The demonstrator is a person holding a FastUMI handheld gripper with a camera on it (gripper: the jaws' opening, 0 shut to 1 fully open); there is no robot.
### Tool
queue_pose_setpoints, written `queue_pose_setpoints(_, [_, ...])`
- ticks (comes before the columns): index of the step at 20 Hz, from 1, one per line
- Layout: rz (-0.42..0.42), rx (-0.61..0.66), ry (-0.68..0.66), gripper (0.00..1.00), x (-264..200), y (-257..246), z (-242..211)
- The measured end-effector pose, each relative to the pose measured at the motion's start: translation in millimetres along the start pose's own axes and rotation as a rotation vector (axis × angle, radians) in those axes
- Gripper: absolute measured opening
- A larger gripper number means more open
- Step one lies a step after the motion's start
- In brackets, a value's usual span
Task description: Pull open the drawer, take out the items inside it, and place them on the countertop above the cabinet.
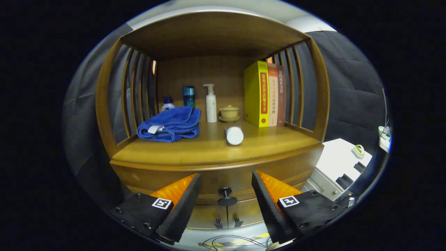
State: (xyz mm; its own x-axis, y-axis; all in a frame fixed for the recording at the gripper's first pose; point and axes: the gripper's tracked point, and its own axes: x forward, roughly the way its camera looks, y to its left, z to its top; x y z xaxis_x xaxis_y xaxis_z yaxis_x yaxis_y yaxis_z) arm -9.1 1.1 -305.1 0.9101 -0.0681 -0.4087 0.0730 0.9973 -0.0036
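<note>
Claw (225, 205): released, fingers spread wide, touching nothing. Drawer (223, 176): one, wooden, shut; its round dark knob (227, 197) sits between the fingers, just ahead. Table (195, 150) above, smooth brown wood, carries: one folded blue towel (170, 124), soft; one white cylinder (234, 135) lying on its side; one pump bottle (210, 104); one lidded cup (229, 112) on saucer; three upright books (264, 94).

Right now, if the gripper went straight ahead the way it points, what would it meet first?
Most likely the drawer knob, which sits between the open gripper fingers, on the closed drawer front below the countertop. Depth is hard to judge.
</note>
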Motion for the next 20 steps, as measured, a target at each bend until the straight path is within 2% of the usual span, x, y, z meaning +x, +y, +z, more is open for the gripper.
queue_pose_setpoints(3, [0.037,-0.025,-0.008,0.97,-25,4,46])
queue_pose_setpoints(9, [0.103,-0.071,-0.128,0.96,-80,23,140])
queue_pose_setpoints(14, [0.096,-0.02,-0.196,0.96,-103,20,192])
queue_pose_setpoints(17, [0.075,-0.056,-0.237,0.96,-112,16,216])
queue_pose_setpoints(20, [0.101,-0.073,-0.247,0.96,-122,28,223])
